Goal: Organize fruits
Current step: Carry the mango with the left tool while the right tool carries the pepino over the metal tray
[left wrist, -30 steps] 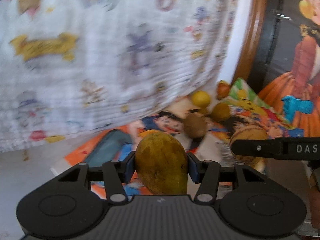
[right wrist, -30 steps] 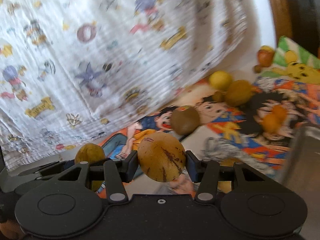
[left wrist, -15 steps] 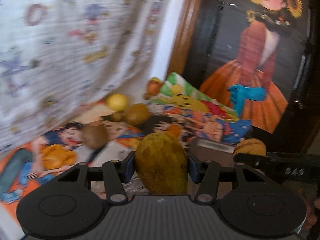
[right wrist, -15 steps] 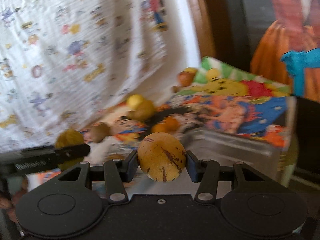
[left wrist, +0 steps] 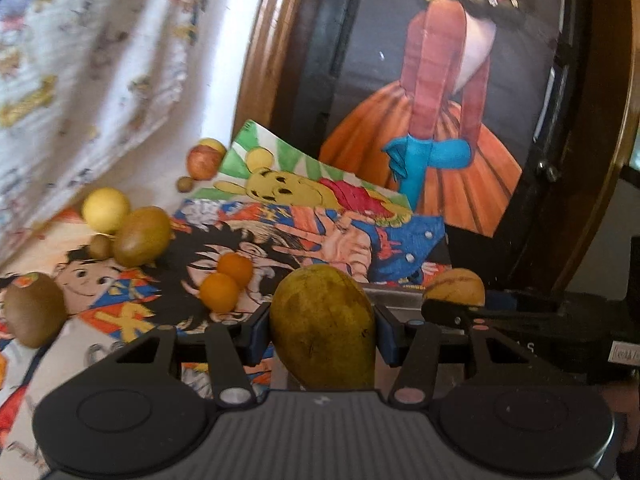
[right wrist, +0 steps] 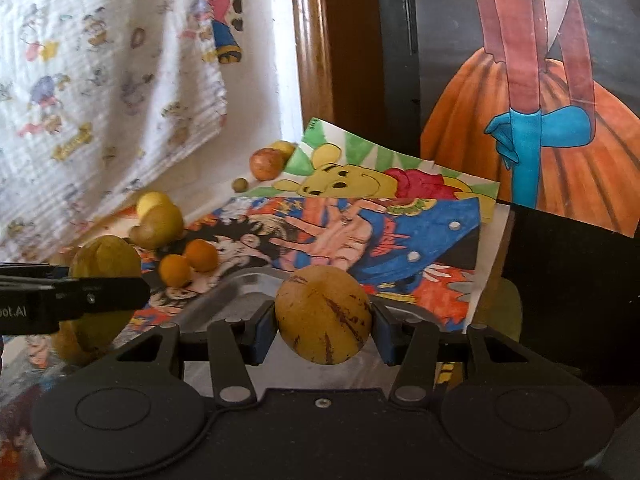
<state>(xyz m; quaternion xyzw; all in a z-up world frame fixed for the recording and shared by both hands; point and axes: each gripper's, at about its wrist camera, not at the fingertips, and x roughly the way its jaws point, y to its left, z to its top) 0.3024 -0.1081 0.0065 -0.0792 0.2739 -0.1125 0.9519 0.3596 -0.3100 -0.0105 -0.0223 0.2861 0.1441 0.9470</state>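
A lived-in home room, decorated with drawings and cartoon prints.

A white cloth printed with cartoon figures [right wrist: 100, 80] hangs along the wall, beside a curved, varnished wooden frame [right wrist: 314, 40] around a dark panel. A hand-coloured picture of a figure in an orange skirt [right wrist: 532, 100] is stuck on that panel. The surface below is covered with colourful cartoon drawings [right wrist: 360, 232], one showing a yellow bear [right wrist: 344, 180]. Loose fruit lies on them: two small oranges [left wrist: 226, 280], a yellow round fruit [left wrist: 105, 210], an apple [left wrist: 204, 162] near the wall. A metal tray [right wrist: 248, 292] sits at the near edge.
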